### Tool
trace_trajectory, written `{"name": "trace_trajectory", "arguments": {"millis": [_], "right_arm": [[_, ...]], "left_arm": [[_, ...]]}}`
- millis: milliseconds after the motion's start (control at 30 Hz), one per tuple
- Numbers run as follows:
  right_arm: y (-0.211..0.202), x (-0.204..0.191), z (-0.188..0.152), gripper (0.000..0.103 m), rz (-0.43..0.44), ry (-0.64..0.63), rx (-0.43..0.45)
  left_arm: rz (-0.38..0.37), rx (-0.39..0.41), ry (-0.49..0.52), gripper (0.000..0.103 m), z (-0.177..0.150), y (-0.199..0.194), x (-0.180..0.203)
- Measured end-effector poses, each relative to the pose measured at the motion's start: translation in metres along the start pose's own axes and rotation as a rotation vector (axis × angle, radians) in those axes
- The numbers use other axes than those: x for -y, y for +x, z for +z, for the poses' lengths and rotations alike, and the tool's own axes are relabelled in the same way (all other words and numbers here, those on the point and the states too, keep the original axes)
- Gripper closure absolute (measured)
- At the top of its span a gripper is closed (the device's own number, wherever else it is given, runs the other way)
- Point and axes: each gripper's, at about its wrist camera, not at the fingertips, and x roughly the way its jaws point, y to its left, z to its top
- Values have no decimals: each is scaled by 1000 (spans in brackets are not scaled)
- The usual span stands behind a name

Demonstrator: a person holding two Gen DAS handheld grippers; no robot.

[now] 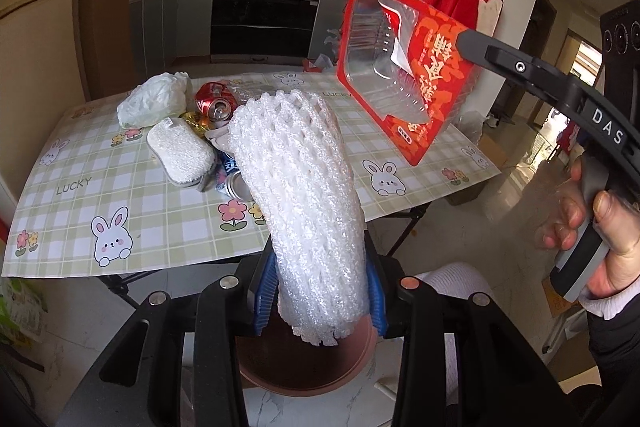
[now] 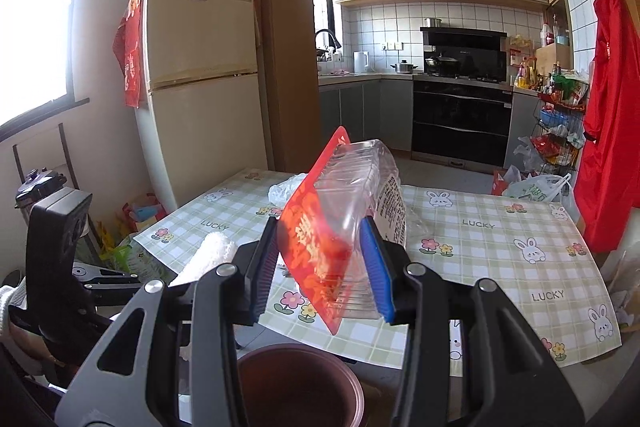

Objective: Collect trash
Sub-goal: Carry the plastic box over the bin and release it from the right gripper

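My left gripper (image 1: 320,291) is shut on a roll of white foam fruit netting (image 1: 300,203), which stands up tilted between its blue pads. Below it sits a round brown bin (image 1: 308,371), also under my right gripper (image 2: 326,275) as the brown bin (image 2: 300,383). My right gripper is shut on a red snack package with a clear plastic tray (image 2: 332,223); the same package (image 1: 404,79) hangs high at the right in the left wrist view. On the checked tablecloth (image 1: 80,187) lie a crushed red can (image 1: 214,101), a blue can (image 1: 230,179), a white sponge (image 1: 180,151) and a white plastic bag (image 1: 154,101).
A folding table with the bunny cloth (image 2: 500,267) stands ahead; its near edge is just past the bin. A cream fridge (image 2: 200,75) stands left, a black oven (image 2: 460,115) behind, a red cloth (image 2: 608,131) hangs right. A person's hand (image 1: 596,239) grips the right tool.
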Motion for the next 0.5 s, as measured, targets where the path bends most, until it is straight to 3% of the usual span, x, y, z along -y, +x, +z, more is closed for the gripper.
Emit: {"name": "trace_trajectory", "arguments": {"millis": [333,367,400,500], "right_arm": [[4,14,-6,63,3,34,3],[7,15,-6,72,7,36,-2],[10,15,-8,93,15,37,-9],[24,17,-14,95,33,54,-50]], "left_arm": [[-7,-71,46,61,2,34,6],[-8,-77,48,61,2,38,7],[-9,-81,50,61,1,42,6],[2,-110,44,61,0,53,1]]}}
